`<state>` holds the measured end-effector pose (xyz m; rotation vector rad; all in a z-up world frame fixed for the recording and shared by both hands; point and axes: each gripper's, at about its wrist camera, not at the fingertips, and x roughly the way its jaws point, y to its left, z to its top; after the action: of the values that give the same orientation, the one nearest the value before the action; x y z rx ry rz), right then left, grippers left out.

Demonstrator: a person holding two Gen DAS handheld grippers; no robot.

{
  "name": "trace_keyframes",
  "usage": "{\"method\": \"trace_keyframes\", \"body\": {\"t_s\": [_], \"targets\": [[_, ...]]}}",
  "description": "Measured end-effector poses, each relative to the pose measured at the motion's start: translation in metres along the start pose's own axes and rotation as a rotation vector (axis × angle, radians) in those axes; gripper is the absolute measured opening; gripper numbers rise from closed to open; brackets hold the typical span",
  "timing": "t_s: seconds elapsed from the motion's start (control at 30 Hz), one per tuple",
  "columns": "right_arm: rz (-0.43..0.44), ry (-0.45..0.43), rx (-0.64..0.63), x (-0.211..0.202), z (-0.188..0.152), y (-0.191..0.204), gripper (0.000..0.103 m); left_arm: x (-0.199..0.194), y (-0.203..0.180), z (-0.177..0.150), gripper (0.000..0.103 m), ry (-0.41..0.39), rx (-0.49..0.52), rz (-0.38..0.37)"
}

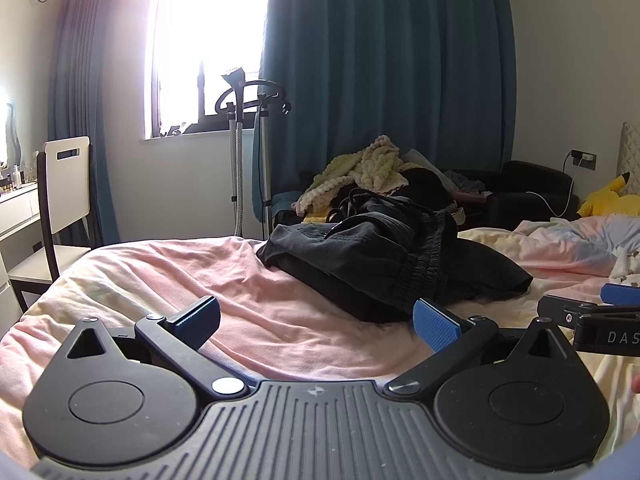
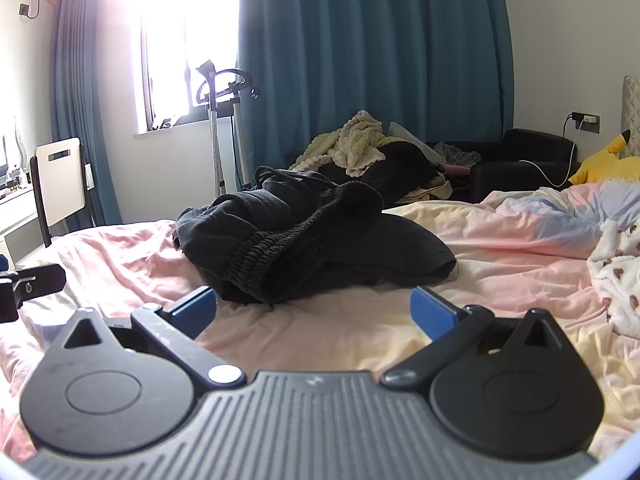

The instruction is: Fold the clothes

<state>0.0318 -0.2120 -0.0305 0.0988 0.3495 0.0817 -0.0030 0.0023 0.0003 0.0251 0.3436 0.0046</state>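
With both the left tool (image 1: 318,322) and right tool (image 2: 314,310) spread and empty, the crumpled black garment (image 2: 304,240) heaped mid-bed (image 2: 500,280) risks a pinch catching 2 layers and dragging it bunched

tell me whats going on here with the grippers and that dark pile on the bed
A person holds a gripper in each hand over a bed with a pink sheet. The left gripper and right gripper are both open and empty. A crumpled pile of black clothes lies just ahead, untouched. Folding has not started.
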Motion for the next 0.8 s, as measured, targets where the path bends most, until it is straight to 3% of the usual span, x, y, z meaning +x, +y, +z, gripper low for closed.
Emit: {"method": "trace_keyframes", "body": {"t_s": [0.37, 0.57, 0.8], "targets": [[-0.008, -0.004, -0.015, 0.001, 0.002, 0.000, 0.103, 0.001, -0.002, -0.002, 0.103, -0.007, 0.017, 0.013], [-0.097, -0.006, -0.056, 0.009, -0.006, -0.001, 0.103, 0.004, -0.003, -0.011, 0.103, 0.001, 0.051, 0.031], [-0.055, -0.031, 0.071, 0.008, 0.003, -0.020, 0.103, 0.021, -0.032, -0.023, 0.103, 0.001, 0.178, -0.016]]}}
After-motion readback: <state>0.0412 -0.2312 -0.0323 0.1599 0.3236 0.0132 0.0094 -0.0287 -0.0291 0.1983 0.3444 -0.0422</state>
